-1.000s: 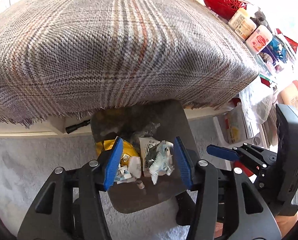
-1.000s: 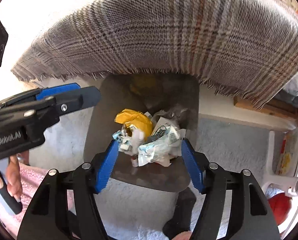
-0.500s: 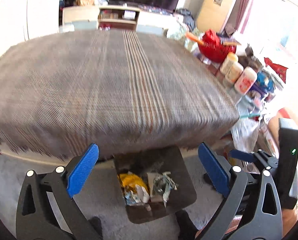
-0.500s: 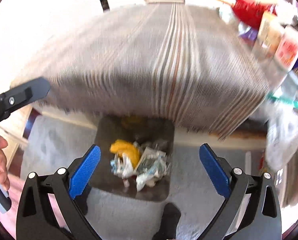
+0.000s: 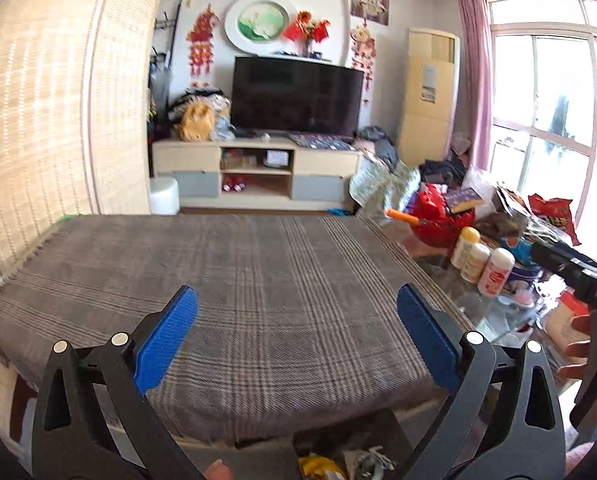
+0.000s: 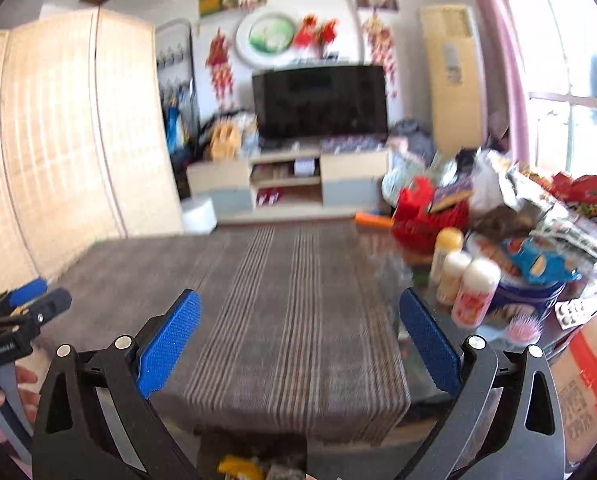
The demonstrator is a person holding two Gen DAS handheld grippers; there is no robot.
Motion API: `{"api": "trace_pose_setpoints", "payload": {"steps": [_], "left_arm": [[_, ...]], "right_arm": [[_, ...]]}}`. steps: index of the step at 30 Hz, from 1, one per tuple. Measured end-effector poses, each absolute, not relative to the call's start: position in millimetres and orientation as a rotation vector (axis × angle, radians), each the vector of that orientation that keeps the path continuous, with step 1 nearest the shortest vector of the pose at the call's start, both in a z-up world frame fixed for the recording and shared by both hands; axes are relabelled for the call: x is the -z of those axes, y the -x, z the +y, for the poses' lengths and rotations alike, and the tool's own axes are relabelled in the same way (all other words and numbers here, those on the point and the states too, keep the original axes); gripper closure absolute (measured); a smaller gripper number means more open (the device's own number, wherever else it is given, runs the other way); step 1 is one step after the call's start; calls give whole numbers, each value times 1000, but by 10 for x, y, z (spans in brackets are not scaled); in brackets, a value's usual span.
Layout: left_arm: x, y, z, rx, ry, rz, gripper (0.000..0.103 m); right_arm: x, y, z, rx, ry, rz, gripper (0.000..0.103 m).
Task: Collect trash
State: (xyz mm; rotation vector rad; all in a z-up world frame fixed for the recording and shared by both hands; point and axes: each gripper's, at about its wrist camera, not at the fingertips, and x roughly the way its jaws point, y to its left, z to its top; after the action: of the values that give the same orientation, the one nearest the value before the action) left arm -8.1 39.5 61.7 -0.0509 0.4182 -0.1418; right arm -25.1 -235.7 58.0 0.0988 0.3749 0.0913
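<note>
My left gripper (image 5: 296, 338) is open and empty, held above the near part of a table under a grey plaid cloth (image 5: 234, 280). My right gripper (image 6: 298, 340) is open and empty too, over the same cloth (image 6: 282, 300). A dark bin (image 5: 386, 428) stands on the floor below the table's near edge. Crumpled trash, yellow and white wrappers (image 5: 322, 468), lies in it at the bottom edge of the left wrist view. The yellow wrapper also shows in the right wrist view (image 6: 238, 468). The cloth top is bare.
To the right of the cloth stand three bottles (image 5: 482, 264), a red basket (image 5: 438, 216) and piled snack bags (image 6: 538, 220). A TV (image 5: 298, 96) on a low cabinet is across the room. A woven screen (image 5: 38, 120) is on the left.
Both grippers rose and tilted up from the bin to face the room. Both opened wide from a narrower spread around the trash, which stays in the bin.
</note>
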Motion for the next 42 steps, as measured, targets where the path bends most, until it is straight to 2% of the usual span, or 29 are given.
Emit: {"api": "trace_pose_setpoints", "payload": {"steps": [5,8,16,42], "left_arm": [[-532,279,422,111,10,339,8],[-436,388,359,93,-28,322,8],[-115,366,387,142,64,456,8],[-91,364,476,119,71,461,8]], "right_arm": [[-500,471,-2468,-2,-95,254,3],[-399,446,-2434,5,-62,291,3],[-125,405,-2341,11,-65,391,3],[-18,399,-2054,-22,-3,441,3]]}}
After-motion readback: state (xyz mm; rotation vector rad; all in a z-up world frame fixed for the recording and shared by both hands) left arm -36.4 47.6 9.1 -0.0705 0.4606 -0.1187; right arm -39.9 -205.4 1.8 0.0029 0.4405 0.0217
